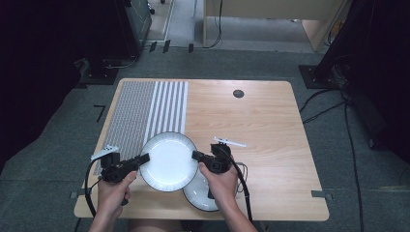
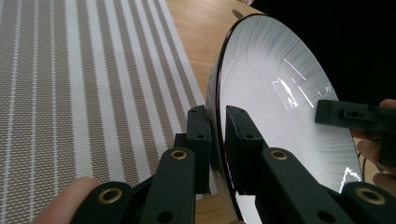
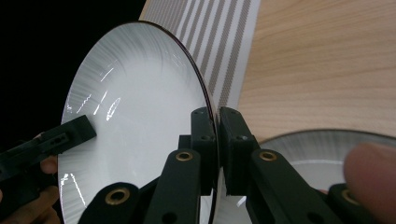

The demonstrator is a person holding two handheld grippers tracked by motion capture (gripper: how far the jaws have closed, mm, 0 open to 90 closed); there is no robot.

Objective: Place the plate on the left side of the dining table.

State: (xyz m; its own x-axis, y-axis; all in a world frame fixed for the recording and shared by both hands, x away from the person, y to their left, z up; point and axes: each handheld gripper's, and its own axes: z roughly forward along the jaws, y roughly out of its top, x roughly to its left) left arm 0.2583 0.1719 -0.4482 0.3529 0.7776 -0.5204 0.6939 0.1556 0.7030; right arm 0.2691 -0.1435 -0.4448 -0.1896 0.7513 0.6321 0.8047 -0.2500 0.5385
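Note:
A white plate with a dark rim (image 1: pixel 168 161) hangs above the wooden table (image 1: pixel 270 121), gripped from both sides. My left gripper (image 1: pixel 143 158) is shut on its left rim; the left gripper view has the rim (image 2: pixel 219 93) pinched between the two black jaws at my left gripper (image 2: pixel 216 140). My right gripper (image 1: pixel 196 155) is shut on the right rim, and the right gripper view shows the plate (image 3: pixel 135 116) edge-on between the jaws of my right gripper (image 3: pixel 217 135). A second white plate (image 1: pixel 200 194) lies on the table under my right hand, also seen as plate (image 3: pixel 322 154).
A grey and white striped placemat (image 1: pixel 145 111) covers the table's left part, just beyond the lifted plate. A small dark round disc (image 1: pixel 238 94) sits near the far edge. Bare wood spreads to the right. Cables (image 1: pixel 348 125) lie on the floor around.

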